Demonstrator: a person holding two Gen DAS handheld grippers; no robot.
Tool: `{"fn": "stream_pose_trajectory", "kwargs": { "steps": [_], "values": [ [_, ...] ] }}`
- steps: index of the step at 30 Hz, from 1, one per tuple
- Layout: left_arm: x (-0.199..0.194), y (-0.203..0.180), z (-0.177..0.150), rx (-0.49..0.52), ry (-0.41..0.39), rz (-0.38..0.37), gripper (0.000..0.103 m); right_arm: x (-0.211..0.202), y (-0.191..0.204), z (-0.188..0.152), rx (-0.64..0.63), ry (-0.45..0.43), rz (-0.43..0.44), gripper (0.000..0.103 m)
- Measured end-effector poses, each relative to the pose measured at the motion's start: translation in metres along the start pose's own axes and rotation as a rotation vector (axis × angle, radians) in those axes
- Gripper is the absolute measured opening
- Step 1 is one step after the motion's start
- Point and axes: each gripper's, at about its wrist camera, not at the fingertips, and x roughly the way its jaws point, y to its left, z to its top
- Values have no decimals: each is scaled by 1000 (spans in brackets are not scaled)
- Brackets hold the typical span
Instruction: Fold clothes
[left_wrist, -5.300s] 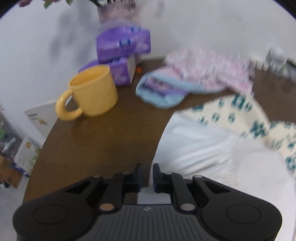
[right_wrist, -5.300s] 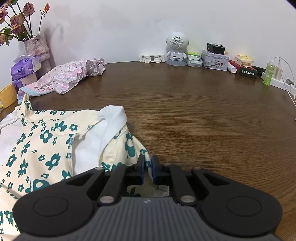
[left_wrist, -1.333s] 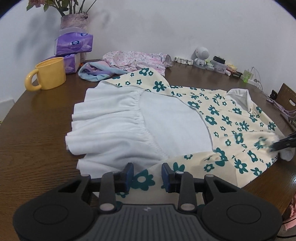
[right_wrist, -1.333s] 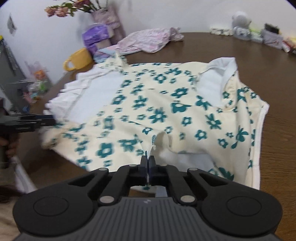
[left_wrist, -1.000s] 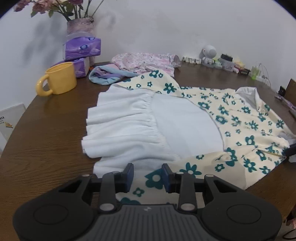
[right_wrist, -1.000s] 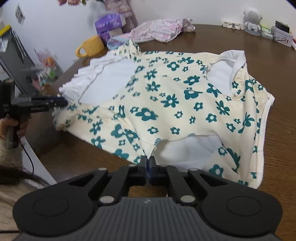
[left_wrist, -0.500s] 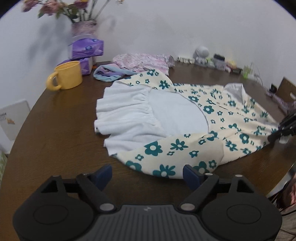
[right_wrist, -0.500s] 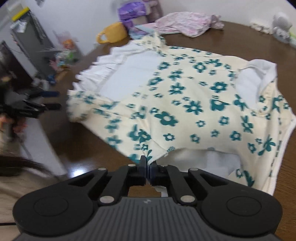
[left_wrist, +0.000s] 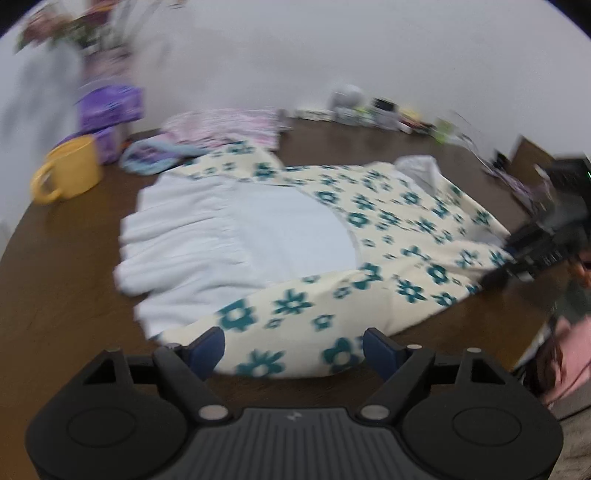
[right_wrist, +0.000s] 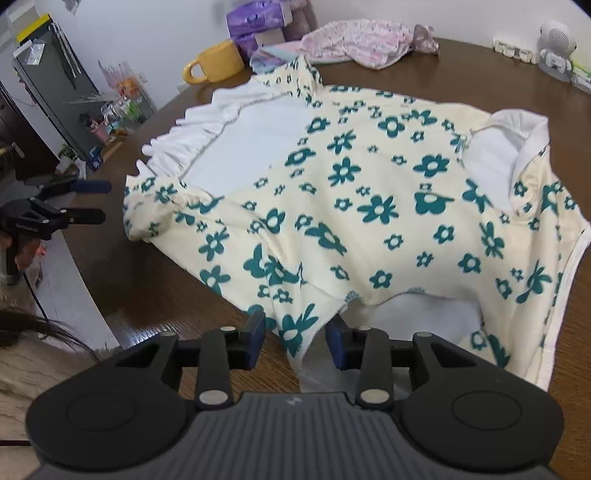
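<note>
A cream dress with teal flowers (right_wrist: 369, 206) lies spread on the brown table (right_wrist: 480, 74), its white ruffled skirt (right_wrist: 221, 125) at the far left. In the blurred left wrist view the dress (left_wrist: 332, 266) lies flat. My left gripper (left_wrist: 293, 349) is open at the dress's near hem, holding nothing; it also shows in the right wrist view (right_wrist: 88, 201). My right gripper (right_wrist: 295, 341) is open, with the dress's near edge lying between its fingers. It also shows in the left wrist view (left_wrist: 491, 280).
A yellow mug (right_wrist: 218, 62), purple tissue packs (right_wrist: 258, 18) and a pink garment (right_wrist: 365, 40) sit at the table's far side. A small white robot figure (right_wrist: 556, 40) and small items line the back right. The table edge (right_wrist: 92, 273) drops off at left.
Both grippers have opened and let go of the dress. The folded-over near side now lies on the table. The left gripper has moved back toward the hem.
</note>
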Motion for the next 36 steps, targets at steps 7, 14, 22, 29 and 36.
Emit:
{"fn": "stream_pose_trajectory", "kwargs": {
  "steps": [7,14,22,29,36],
  "values": [
    [22,-34,7,198,49,-17,71,-3,-8,0,73,-6,53,3],
    [42,-40,9,287,108,2,10,-1,-9,0,60,13,47,3],
    [25,-27,0,254,115,-8,2,-2,3,-10,25,-32,-101,4],
    [5,-14,17,105,31,-65,42,-30,0,-18,108,-154,-99,36],
    [30,-23,37,63,35,-92,44,-37,-9,-8,20,-215,-373,37]
  ]
}}
